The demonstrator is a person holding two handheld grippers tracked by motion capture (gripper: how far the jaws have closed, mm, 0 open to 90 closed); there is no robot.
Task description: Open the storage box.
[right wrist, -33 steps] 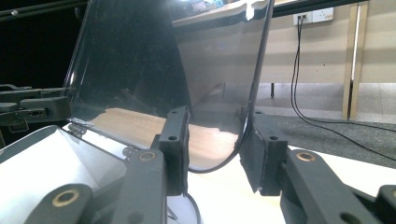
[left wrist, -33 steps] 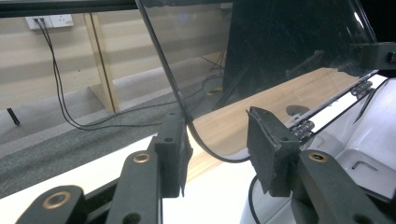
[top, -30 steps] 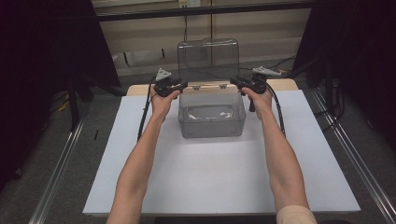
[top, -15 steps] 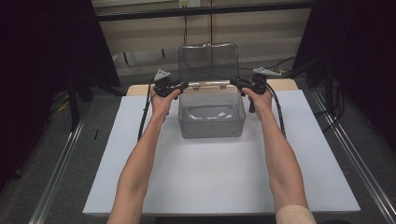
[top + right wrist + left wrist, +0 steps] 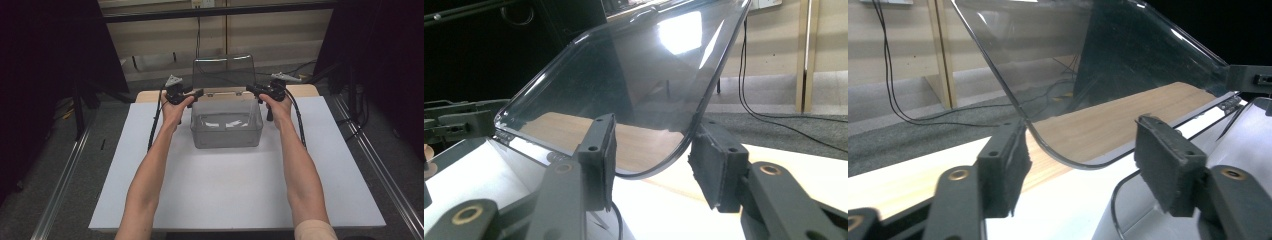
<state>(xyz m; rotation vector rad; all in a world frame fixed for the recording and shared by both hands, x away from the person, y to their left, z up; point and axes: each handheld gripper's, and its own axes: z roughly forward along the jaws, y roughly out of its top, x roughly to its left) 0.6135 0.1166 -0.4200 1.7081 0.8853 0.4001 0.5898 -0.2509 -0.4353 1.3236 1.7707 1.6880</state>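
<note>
The raised lid [image 5: 223, 73] of the clear box [image 5: 226, 129] was flanked by both grippers [image 5: 196, 93] [image 5: 252, 89], whose fingers had just been opening, unclamped.

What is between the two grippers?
In the high view, the clear box's raised lid stands between the left gripper and right gripper.

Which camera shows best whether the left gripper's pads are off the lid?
The left gripper view: the lid edge sits between the left gripper pads, clear of the far one. The high view shows the upright lid small; the right gripper view shows its other corner.
</note>
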